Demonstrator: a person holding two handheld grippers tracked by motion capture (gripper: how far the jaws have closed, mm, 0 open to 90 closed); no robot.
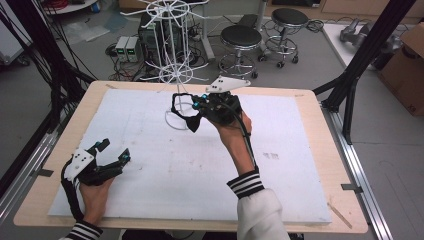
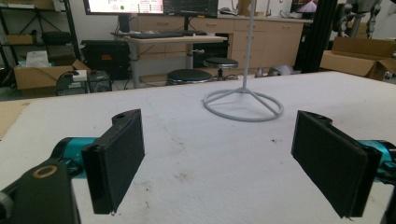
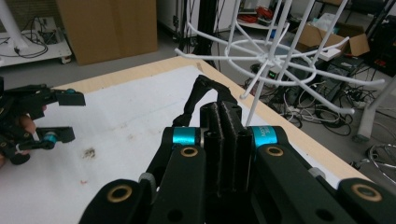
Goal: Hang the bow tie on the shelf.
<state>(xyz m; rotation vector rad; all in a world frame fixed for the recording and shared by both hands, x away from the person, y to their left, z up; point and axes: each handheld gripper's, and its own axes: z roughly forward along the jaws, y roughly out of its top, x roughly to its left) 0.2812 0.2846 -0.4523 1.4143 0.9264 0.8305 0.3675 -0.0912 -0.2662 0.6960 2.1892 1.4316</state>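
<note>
The black loop (image 1: 181, 107), a thin band or strap that I cannot identify more exactly, is pinched in the right gripper (image 1: 196, 119), whose jaws are pressed together on one end of it; in the high view it is held above the middle of the far half of the surface (image 1: 300, 150), just beside the lower tier of the white wire rack (image 1: 172, 50) that stands near the far edge. In the right gripper view the strap (image 3: 201, 95) rises from the closed jaws and arches over towards the tip of one of the rack's lower prongs (image 3: 245, 95), close to it, though whether it touches I cannot tell. My reading is that the work is to hang the loop on a prong: picking it up is done and it has been carried to the rack, while slipping it over a prong and letting go are left. The left gripper (image 1: 111, 151) rests near the near left corner of the surface, its jaws spread wide with nothing between them, and the rack's ring base (image 2: 243, 103) lies ahead of it in its own view. Of writing, the teal band (image 3: 264, 135) on the right gripper carries small print too blurred to read, and nothing on the rack, the strap or the white sheet bears a label I can make out.
</note>
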